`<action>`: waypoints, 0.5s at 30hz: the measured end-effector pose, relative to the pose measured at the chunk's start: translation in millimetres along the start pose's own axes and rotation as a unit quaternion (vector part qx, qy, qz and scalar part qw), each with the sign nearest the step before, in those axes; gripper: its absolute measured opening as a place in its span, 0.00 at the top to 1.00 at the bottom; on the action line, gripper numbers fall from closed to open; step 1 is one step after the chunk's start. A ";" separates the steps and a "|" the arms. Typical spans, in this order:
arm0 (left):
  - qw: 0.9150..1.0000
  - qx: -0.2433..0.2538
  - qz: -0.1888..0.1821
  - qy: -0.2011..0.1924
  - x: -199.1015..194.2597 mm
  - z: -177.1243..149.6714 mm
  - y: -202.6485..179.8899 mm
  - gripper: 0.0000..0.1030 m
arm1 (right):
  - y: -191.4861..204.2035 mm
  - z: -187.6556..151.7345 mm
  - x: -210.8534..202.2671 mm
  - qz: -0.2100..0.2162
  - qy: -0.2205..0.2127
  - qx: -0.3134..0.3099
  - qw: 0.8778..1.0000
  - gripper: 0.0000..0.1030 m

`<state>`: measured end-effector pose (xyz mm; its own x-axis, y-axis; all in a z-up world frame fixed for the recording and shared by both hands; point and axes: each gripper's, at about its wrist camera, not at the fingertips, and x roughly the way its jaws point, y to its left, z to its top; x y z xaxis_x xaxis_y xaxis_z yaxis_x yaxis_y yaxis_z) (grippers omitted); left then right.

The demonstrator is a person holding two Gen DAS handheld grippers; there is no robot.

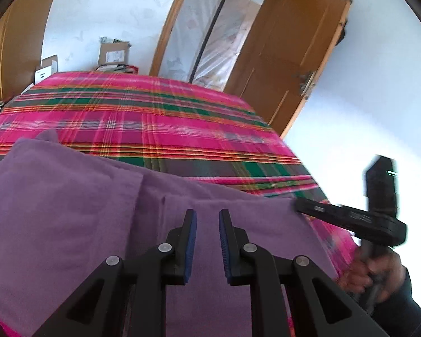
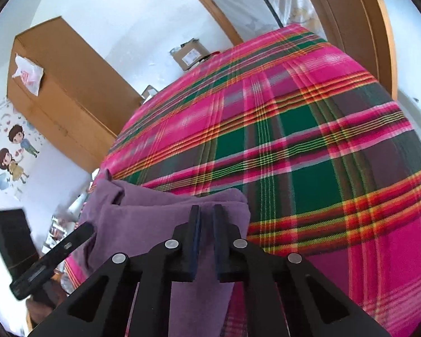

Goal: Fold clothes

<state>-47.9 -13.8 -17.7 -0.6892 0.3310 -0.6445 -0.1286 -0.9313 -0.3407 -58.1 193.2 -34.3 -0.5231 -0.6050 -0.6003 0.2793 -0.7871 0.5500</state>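
Observation:
A purple fleece garment [image 1: 70,210] [image 2: 143,219] lies folded over on the near part of a bed with a pink and green plaid cover [image 1: 154,118] [image 2: 294,140]. My left gripper [image 1: 207,216] hovers over its middle, open, with a clear gap and nothing between the blue pads. It also shows as a dark bar at the lower left of the right wrist view [image 2: 84,230]. My right gripper [image 2: 206,210] sits at the garment's right corner with its jaws nearly together. In the left wrist view its tip [image 1: 299,206] meets that raised corner, so it looks shut on the cloth.
A person's hand [image 1: 379,272] holds the right gripper beyond the bed's right edge. A wooden door [image 1: 294,56] stands past the far right corner. A wooden wardrobe [image 2: 56,84] and cardboard boxes [image 1: 112,53] stand on the bed's far and left sides.

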 end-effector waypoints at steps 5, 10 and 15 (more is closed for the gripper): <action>0.999 -0.024 -0.010 0.028 23.9 -0.5 15.3 0.88 | 25.9 -10.7 -16.7 0.024 -0.003 -0.045 0.999 0.87; 0.998 -0.050 -0.044 -0.008 -10.3 -13.4 24.5 0.88 | 67.2 -28.0 -8.2 0.051 0.017 -0.123 0.991 0.75; 0.997 -0.053 -0.050 -0.022 -36.4 -35.1 27.4 0.88 | 97.7 -46.1 14.0 0.055 0.042 -0.188 0.980 0.70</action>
<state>-1.3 -46.1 -27.6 -0.7078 0.4123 -0.5736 -0.1239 -0.8719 -0.4737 -0.9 102.3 -15.8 -0.4085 -0.6847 -0.6036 0.6155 -0.6950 0.3717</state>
